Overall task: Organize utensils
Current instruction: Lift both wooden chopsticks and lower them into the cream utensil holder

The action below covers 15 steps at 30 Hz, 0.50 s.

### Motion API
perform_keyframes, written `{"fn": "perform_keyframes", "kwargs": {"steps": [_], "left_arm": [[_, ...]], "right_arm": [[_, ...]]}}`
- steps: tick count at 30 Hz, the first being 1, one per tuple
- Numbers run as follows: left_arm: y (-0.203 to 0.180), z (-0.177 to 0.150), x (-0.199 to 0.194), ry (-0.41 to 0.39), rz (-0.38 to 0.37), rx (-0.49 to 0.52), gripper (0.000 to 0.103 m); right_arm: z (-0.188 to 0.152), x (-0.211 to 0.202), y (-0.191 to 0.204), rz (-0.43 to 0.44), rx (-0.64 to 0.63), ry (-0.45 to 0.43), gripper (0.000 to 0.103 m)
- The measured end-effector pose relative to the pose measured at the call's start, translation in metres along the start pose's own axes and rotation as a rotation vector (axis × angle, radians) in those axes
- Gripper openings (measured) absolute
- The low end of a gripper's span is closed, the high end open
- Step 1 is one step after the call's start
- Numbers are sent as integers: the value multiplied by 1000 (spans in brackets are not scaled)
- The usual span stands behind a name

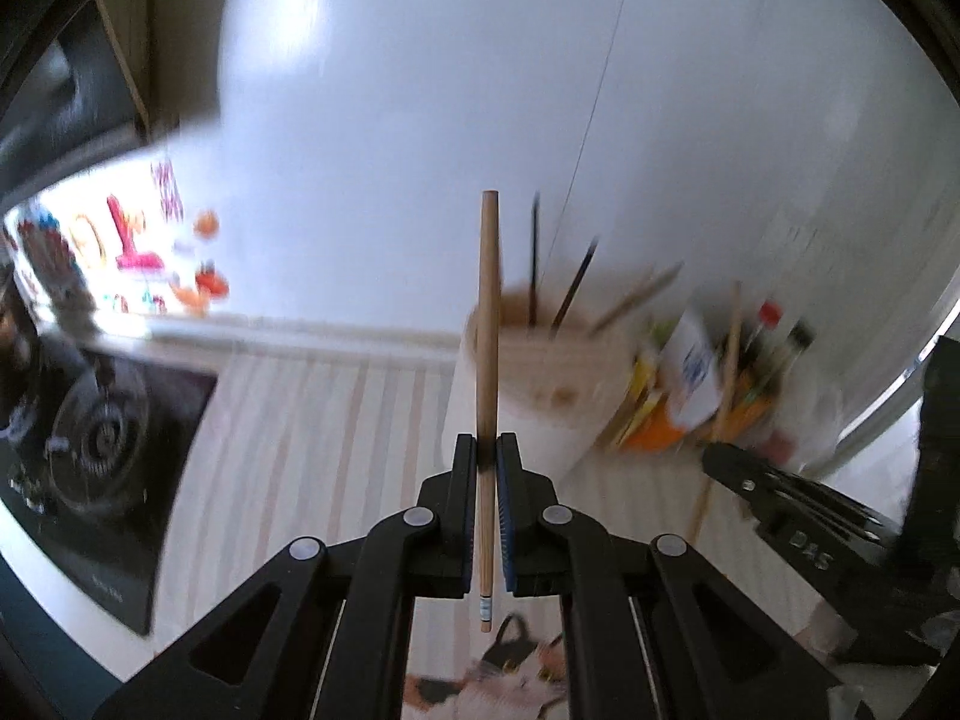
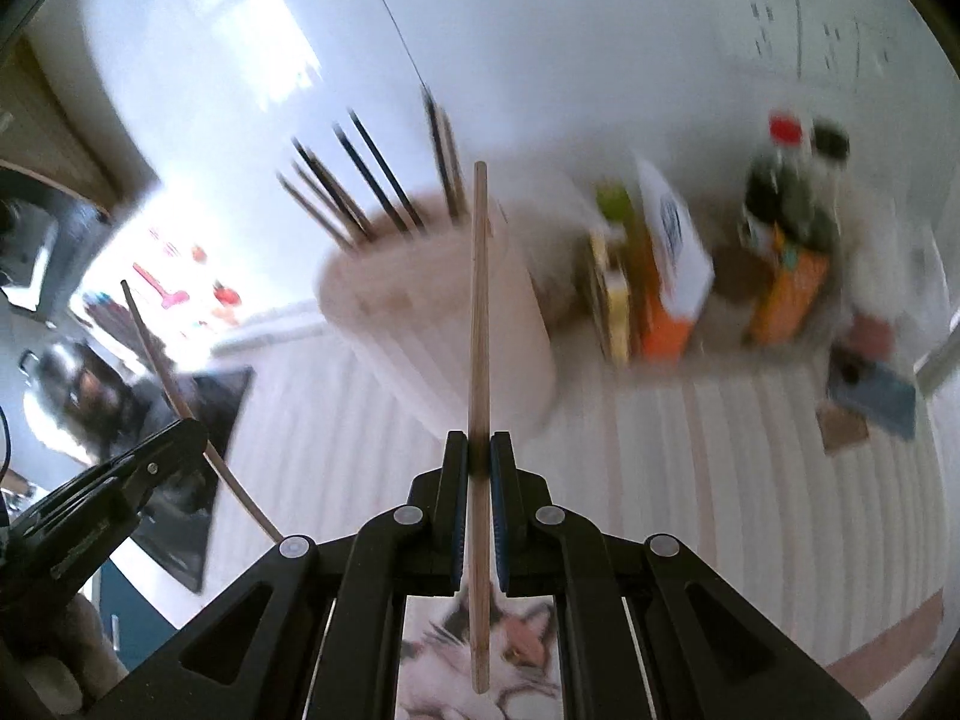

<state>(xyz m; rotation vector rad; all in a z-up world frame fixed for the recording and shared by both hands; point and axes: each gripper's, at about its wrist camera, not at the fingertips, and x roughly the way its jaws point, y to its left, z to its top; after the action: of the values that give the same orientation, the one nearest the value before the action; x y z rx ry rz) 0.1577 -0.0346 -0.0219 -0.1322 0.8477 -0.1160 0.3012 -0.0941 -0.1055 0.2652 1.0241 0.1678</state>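
My left gripper [image 1: 487, 441] is shut on a wooden chopstick [image 1: 489, 312] that stands upright between its pads. My right gripper [image 2: 479, 438] is shut on a second wooden chopstick [image 2: 479, 330], also upright. A pale round utensil holder [image 1: 540, 372] with several dark and wooden chopsticks in it stands just beyond the left gripper, slightly to the right. In the right wrist view the holder [image 2: 432, 312] is just ahead, slightly left. The left gripper [image 2: 150, 462] with its chopstick shows at the lower left of that view. Both views are blurred.
A striped cloth [image 1: 312, 450] covers the counter. A gas stove [image 1: 96, 438] is at the left. Bottles and boxes of condiments [image 2: 720, 258] stand right of the holder against the white wall. A phone [image 2: 870, 390] lies at the right.
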Motion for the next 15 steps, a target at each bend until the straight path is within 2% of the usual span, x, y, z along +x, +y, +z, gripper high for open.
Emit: {"fn": "perform_keyframes", "kwargs": {"steps": [4, 8, 15], "left_arm": [[-4, 40, -20, -91, -26, -8, 4], [-7, 74, -20, -171, -21, -25, 4], [-3, 123, 23, -212, -19, -60, 4]], "right_arm": [[42, -28, 18, 42, -21, -106, 8], [83, -41, 25, 72, 4, -222, 8], [142, -28, 28, 72, 52, -361, 8]]}}
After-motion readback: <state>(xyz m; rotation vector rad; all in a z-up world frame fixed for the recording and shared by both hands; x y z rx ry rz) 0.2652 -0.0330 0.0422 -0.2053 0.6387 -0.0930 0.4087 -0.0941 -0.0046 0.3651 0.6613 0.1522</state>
